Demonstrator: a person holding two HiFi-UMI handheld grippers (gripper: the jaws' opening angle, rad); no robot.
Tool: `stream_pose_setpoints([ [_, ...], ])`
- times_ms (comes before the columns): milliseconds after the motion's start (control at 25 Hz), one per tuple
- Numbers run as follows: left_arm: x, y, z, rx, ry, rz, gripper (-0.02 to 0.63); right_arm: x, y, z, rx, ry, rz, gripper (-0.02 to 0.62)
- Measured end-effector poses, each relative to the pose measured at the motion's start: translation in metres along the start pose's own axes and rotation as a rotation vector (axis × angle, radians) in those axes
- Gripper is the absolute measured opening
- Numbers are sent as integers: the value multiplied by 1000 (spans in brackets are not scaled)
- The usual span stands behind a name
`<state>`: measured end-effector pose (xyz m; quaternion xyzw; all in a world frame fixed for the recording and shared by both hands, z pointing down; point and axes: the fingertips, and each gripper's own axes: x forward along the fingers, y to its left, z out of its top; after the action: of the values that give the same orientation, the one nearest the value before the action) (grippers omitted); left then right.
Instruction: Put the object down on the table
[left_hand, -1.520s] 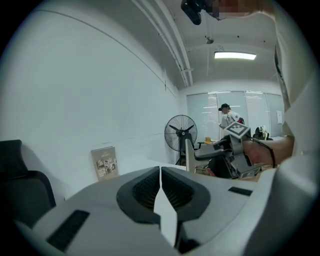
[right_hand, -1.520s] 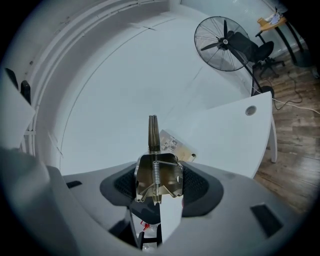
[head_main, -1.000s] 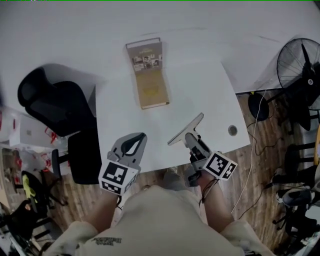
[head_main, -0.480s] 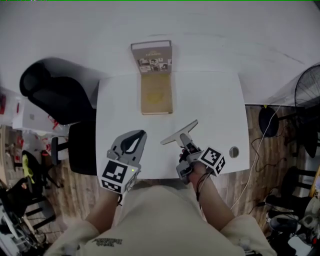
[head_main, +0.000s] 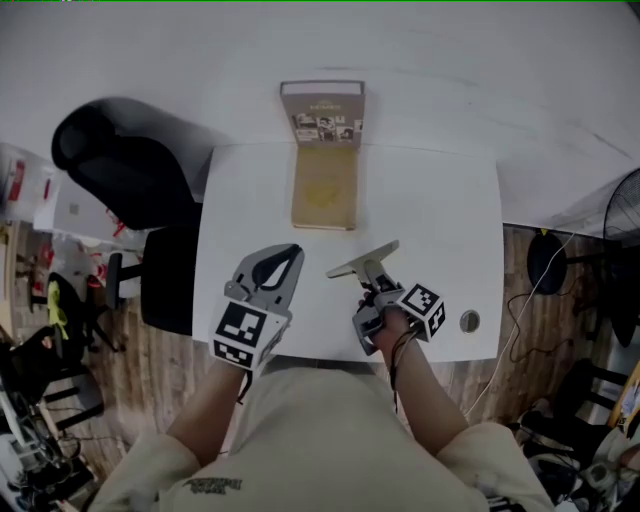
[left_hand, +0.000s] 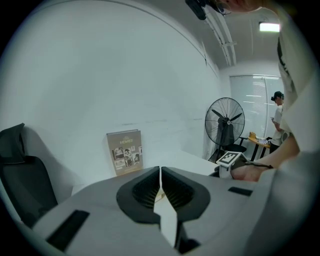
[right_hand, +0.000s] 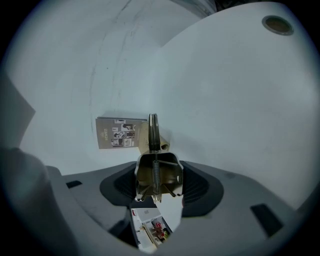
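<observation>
Partly legible "HOME" on book cover (left_hand: 124, 152)

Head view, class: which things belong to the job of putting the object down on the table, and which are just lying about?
Job: metal clip; right gripper holding it; table.
Lying about: book; office chair; fan; left gripper, shut, empty.

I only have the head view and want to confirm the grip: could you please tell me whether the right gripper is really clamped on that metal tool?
Observer: Yes, the right gripper view shows the right gripper clamped on both sides of the metal tool, whose body holds a spring.
Operator: Thank you. Is the left gripper holding anything?
Observer: No, the left gripper view shows the left gripper shut, with nothing between its jaws.
</observation>
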<state>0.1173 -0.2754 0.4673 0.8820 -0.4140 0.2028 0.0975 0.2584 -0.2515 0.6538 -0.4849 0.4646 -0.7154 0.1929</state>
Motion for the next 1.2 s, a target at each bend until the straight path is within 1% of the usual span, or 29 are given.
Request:
stream_pose_setpoints([
  [120,2,9,-7,-19,13,25,29,8,-4,-6,1,4,-31,238],
  [240,1,15,-14,-44,23,31,29,16,-8,-9,-28,-28,-67,236],
  [360,1,21,-23,-61,35,28,28,30,-13,-11,1,-53,-87,238],
  [600,6,30,-41,-82,69,2,28,57,-20,-17,36,-73,-118,238],
  [800,12,39,-57,-110,101,-34,29,77,-24,-22,79,-99,-138,238],
  [960,15,49,-69,-117,124,-59,29,91,-26,-25,63,-128,-164,238],
  [1120,14,63,-81,-172,141,-74,29,103,-32,-31,81,-150,-191,239],
  [1200,13,70,-85,-180,145,-81,29,106,-33,-33,61,-168,-207,238],
])
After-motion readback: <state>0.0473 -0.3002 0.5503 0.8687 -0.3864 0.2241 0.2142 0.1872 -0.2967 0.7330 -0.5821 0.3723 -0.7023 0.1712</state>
